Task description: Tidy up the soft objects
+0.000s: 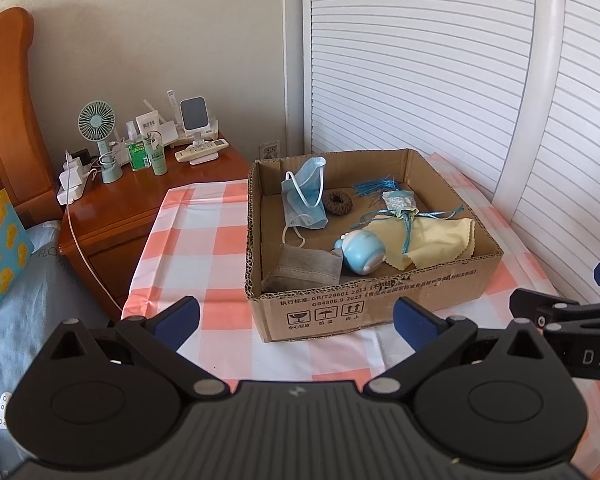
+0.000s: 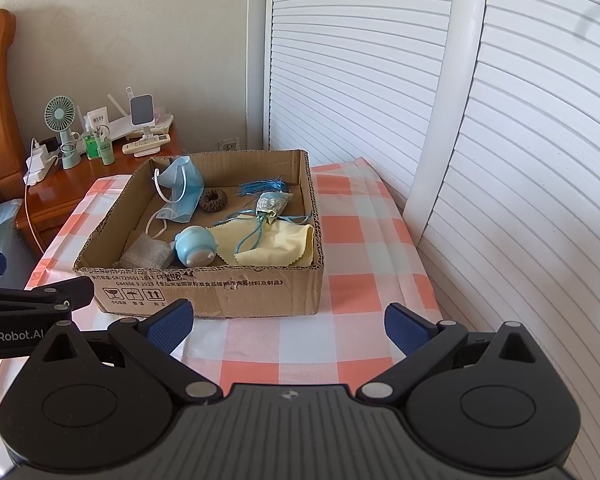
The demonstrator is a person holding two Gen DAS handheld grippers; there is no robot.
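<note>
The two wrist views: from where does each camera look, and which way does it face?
Left wrist view: sits on the left claw, facing forward over the checked table toward the cardboard box; its own open fingers show, with the right claw entering at the right edge.
Right wrist view: sits on the right claw, facing the same box from further right; its open fingers show, with the left claw at the left edge.
Shared: box, blue mask, yellow cloth, nightstand, louvred doors.

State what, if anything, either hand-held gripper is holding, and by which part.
Nothing is held. The left hand-held gripper and the right hand-held gripper are both open and empty, in front of the cardboard box.
</note>
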